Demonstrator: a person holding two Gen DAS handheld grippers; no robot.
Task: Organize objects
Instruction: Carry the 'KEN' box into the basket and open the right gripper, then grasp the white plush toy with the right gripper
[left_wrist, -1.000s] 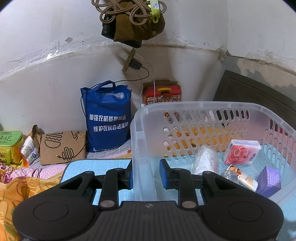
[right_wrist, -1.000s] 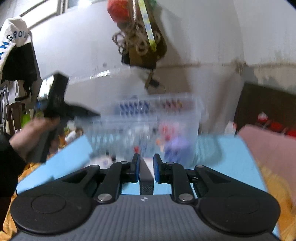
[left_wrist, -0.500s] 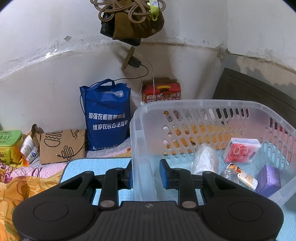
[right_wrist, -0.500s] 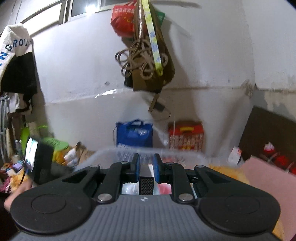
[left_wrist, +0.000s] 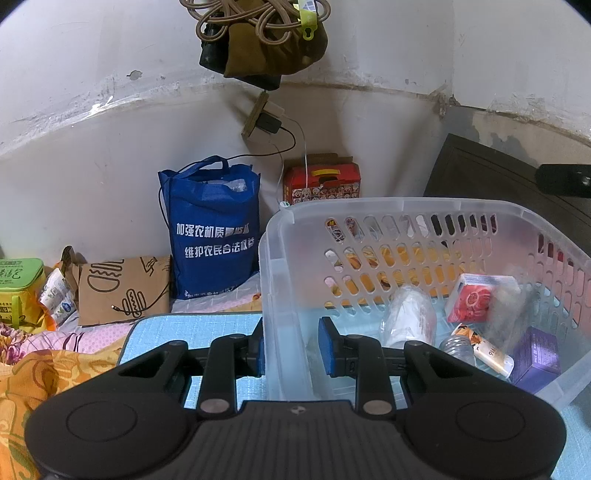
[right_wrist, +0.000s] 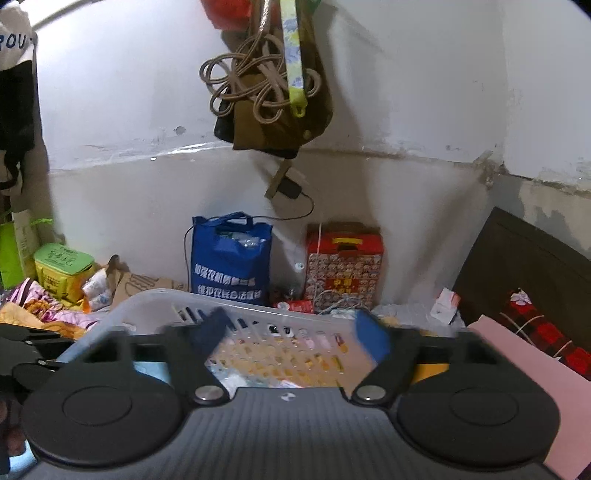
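A clear plastic basket (left_wrist: 406, 206) sits on a light blue mat (left_wrist: 192, 325). My left gripper (left_wrist: 291, 349) is shut on the basket's left wall, one pad outside and one inside. In the basket lie a white wrapped roll (left_wrist: 408, 317), a red-and-white box (left_wrist: 480, 295), a small bottle (left_wrist: 476, 347) and a purple box (left_wrist: 537, 356). My right gripper (right_wrist: 291, 332) is open wide above the basket (right_wrist: 166, 299); its pads are blurred and nothing shows between them. A blurred object falls in the basket near the red box.
A blue tote bag (left_wrist: 214, 229) and a red gift box (left_wrist: 321, 181) stand against the white wall. A brown paper bag (left_wrist: 122, 288) and a green bag (left_wrist: 18, 284) lie at left. A dark wooden board (right_wrist: 535, 266) leans at right. A pink board (right_wrist: 524, 373) lies beside the basket.
My right gripper was shut on a dark flat object; it came over the basket and opened wide, and the object is gone from it. My left gripper kept its hold on the basket wall.
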